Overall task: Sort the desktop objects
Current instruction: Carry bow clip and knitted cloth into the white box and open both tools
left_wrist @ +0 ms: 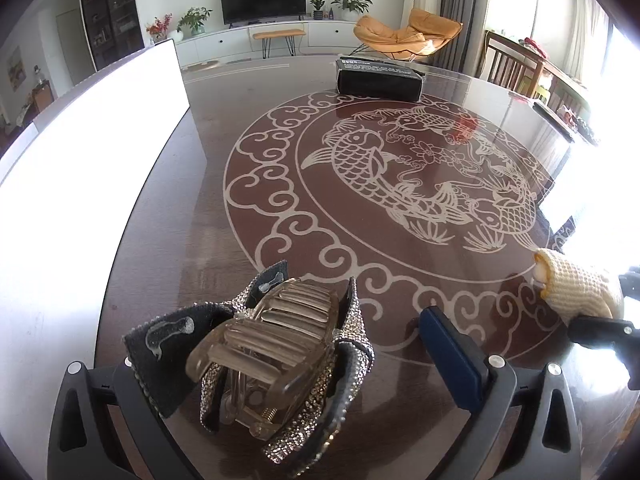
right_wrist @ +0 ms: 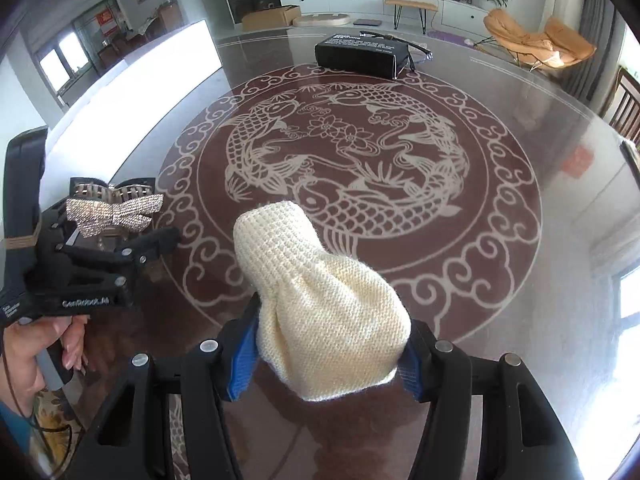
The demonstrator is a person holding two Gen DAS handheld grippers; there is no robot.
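Left gripper point(left_wrist: 280, 364): jaws wide apart; a hair clip point(left_wrist: 272, 344) with a rhinestone bow lies between them, against the left finger and apart from the blue pad of the right finger point(left_wrist: 452, 360). Whether the clip is gripped cannot be told. Right gripper point(right_wrist: 326, 356): jaws closed on a cream knit pouch point(right_wrist: 316, 304), held above the table point(right_wrist: 520, 280), its narrow end pointing away. A black box point(right_wrist: 360, 56) sits at the far side of the table, well apart from both. A white board point(left_wrist: 80, 152) stands along the left edge
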